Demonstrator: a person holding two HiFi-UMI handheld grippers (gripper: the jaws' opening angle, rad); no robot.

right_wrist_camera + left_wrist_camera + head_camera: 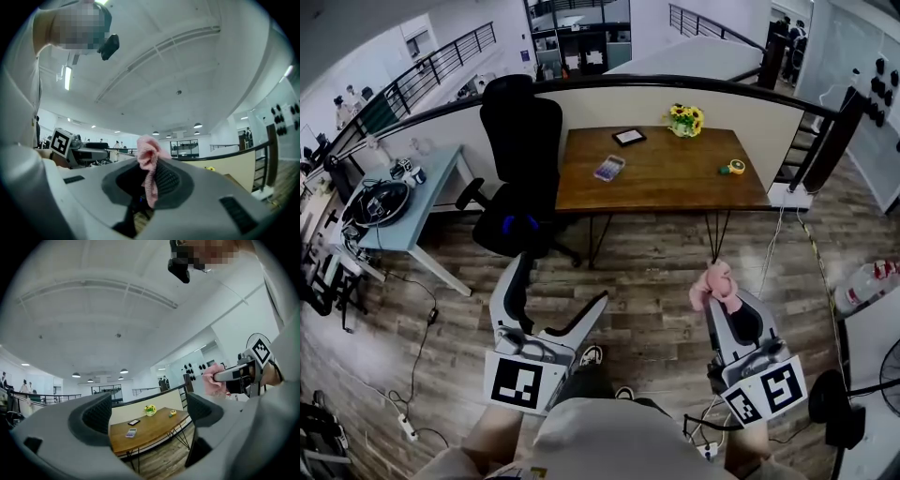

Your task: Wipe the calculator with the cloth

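The left gripper and the right gripper have pale grey shells, and their fingers are lined with dark ribbed pads. Behind the fingers, each gripper carries a cube printed with black-and-white square markers. The person wears a light beige top, dark trousers and black-and-white shoes.

A rectangular brown wooden table on thin black legs stands on the wood-plank floor, against a curved cream partition with a black rail. On the table, a pot of yellow flowers sits near the far edge, a flat black tablet-like slab lies to its left, and a small round yellow tape measure lies towards the right end. A black high-backed office chair stands just beside the table's left end, and a cluttered pale blue table stands further left.
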